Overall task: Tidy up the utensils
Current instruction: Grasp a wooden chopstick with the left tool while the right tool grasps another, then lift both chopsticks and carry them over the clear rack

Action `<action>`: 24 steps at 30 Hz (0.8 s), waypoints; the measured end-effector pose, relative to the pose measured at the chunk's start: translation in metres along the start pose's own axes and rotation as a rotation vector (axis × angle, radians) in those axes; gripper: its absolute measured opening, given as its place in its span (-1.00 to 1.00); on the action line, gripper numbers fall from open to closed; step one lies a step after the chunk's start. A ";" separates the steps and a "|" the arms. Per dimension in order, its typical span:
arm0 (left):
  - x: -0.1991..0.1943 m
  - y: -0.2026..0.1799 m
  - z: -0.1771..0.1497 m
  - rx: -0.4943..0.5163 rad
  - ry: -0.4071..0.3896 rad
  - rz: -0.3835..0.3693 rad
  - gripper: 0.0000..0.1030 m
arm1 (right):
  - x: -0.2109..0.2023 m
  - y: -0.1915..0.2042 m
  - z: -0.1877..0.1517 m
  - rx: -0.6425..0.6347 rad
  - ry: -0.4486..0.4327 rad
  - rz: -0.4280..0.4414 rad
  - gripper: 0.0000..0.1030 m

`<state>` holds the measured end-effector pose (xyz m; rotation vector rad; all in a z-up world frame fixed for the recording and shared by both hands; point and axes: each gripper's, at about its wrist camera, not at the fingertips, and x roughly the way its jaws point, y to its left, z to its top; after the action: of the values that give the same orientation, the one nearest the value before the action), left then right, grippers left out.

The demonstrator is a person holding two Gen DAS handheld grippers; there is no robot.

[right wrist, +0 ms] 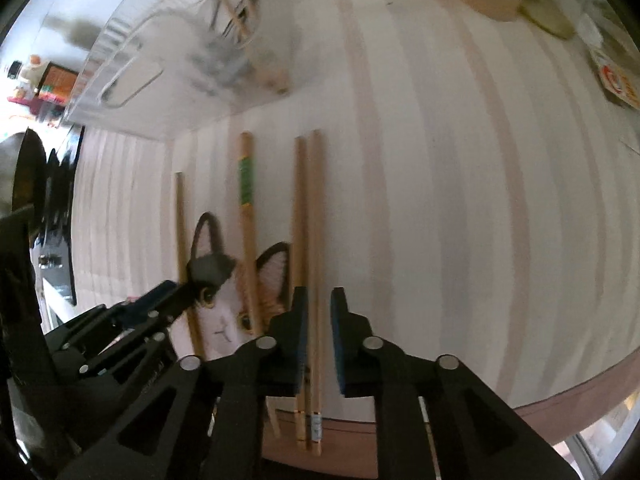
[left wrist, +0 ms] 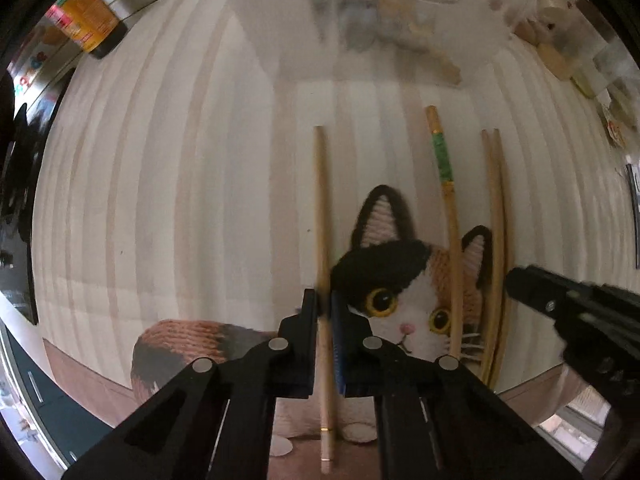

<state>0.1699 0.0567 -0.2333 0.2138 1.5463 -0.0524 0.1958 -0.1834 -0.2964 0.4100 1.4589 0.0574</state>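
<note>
Several wooden chopsticks lie side by side on a striped cloth, partly across a knitted cat mat (left wrist: 400, 280). My left gripper (left wrist: 325, 312) has its jaws close around the leftmost plain chopstick (left wrist: 321, 208). A green-banded chopstick (left wrist: 442, 160) and a pair of plain chopsticks (left wrist: 496, 208) lie to its right. My right gripper (right wrist: 319, 320) is open, its jaws either side of the plain pair (right wrist: 312, 220). The green-banded chopstick (right wrist: 246, 184) and the leftmost chopstick (right wrist: 181, 224) lie to its left. A clear plastic utensil box (left wrist: 380, 8) stands beyond the chopstick tips.
A bottle with an orange label (left wrist: 86, 16) stands at the far left. Wooden items and packets (left wrist: 560, 52) lie at the far right. The clear box (right wrist: 180, 52) holds wooden utensils. The table edge (right wrist: 540, 412) runs close below the grippers.
</note>
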 end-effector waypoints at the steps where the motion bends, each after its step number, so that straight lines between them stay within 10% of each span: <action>1: 0.001 0.002 -0.003 -0.008 0.001 0.001 -0.91 | 0.004 0.002 0.000 -0.006 0.011 -0.013 -0.74; 15: -0.001 0.027 0.000 -0.043 0.002 -0.005 -0.91 | -0.007 -0.010 -0.021 -0.109 0.017 -0.277 -0.89; 24: 0.000 0.030 0.000 -0.040 0.006 -0.009 -0.91 | -0.013 -0.028 -0.030 -0.113 0.046 -0.294 -0.84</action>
<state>0.1745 0.0857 -0.2298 0.1753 1.5528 -0.0279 0.1593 -0.2058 -0.2945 0.1003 1.5393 -0.0862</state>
